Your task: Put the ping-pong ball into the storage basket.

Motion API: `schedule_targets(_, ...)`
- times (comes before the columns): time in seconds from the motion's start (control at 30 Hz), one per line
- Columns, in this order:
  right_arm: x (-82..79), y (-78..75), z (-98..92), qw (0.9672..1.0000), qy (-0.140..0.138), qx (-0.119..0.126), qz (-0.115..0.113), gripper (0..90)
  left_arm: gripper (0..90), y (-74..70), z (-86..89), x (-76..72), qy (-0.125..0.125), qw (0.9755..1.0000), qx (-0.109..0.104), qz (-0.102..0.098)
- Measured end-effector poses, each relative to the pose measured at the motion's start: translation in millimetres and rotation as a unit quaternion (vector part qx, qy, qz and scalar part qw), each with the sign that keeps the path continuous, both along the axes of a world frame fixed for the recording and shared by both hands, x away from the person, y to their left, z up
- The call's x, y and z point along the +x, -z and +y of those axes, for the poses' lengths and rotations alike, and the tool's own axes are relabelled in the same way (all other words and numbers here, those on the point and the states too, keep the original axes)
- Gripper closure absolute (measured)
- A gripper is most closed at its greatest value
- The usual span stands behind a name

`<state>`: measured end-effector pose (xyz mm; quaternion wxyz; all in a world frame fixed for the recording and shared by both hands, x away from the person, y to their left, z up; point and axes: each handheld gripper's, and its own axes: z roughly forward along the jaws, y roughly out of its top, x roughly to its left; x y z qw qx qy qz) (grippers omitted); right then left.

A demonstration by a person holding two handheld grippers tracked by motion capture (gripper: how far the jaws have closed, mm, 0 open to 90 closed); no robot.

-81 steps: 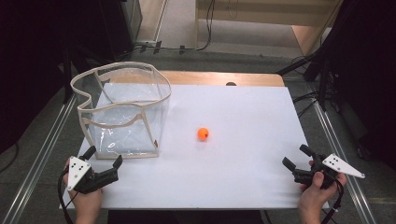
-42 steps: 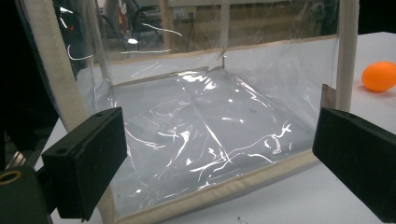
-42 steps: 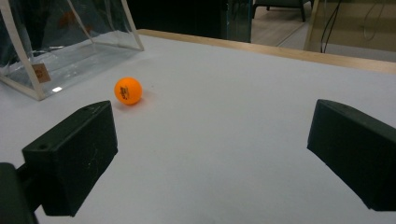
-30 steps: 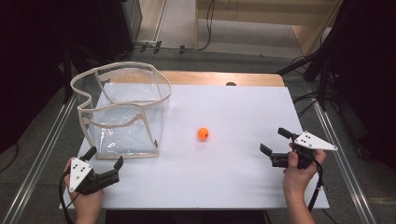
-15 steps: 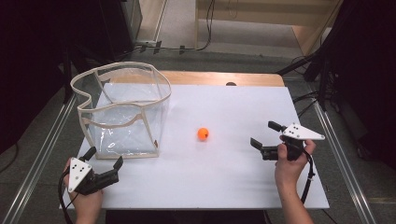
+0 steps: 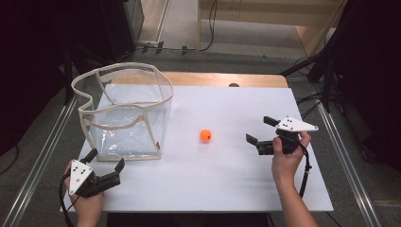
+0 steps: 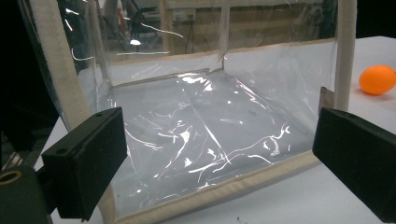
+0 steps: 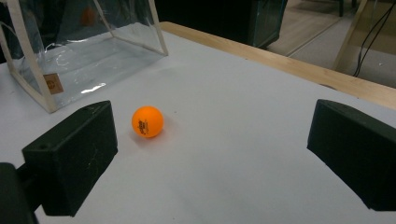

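right gripper (image 6: 261,135) is held low over the white desk (image 6: 236,189) at the right side, with its jaws spread wide and nothing between them, and it is aimed leftward at the orange ball (image 6: 205,135). the ball is seen lying alone on the desk near the middle, just to the right of the clear bag (image 6: 124,113) and apart from it. the wide spread of the jaws is judged to be kept so that the ball can be taken between them once it is reached; the gap to the ball is not yet closed.

left gripper (image 6: 105,169) is held at the near left corner, likewise released and empty, pointed at the near wall of the bag; it is judged to be placed there so that the bag can be steadied or opened.

from the right gripper view a dark printed mark on the ball (image 8: 147,122) and a small brown label on the bag (image 8: 53,83) are made out, which are too small in the high view. from the left gripper view the creased floor of the bag (image 7: 205,126) is shown to hold nothing. the spacing of both grippers, ball and bag is given together by the high view alone.
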<state>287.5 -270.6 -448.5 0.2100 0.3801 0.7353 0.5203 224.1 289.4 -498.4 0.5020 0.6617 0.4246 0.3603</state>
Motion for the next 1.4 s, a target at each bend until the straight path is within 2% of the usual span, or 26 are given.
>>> schedule_targets(0.43, 16.6, -5.5, 13.5, 0.9998, -0.016, -0.009, 0.005, 0.0, 3.6, 0.0, -0.1, 0.0, 0.001, 1.0, 0.0, 0.0)
schedule_targets(1.4, 39.7, -11.7, 33.8, 0.9989, -0.035, -0.022, 0.022, 0.0, 3.6, 0.0, 0.1, 0.0, 0.002, 1.0, 0.001, 0.0)
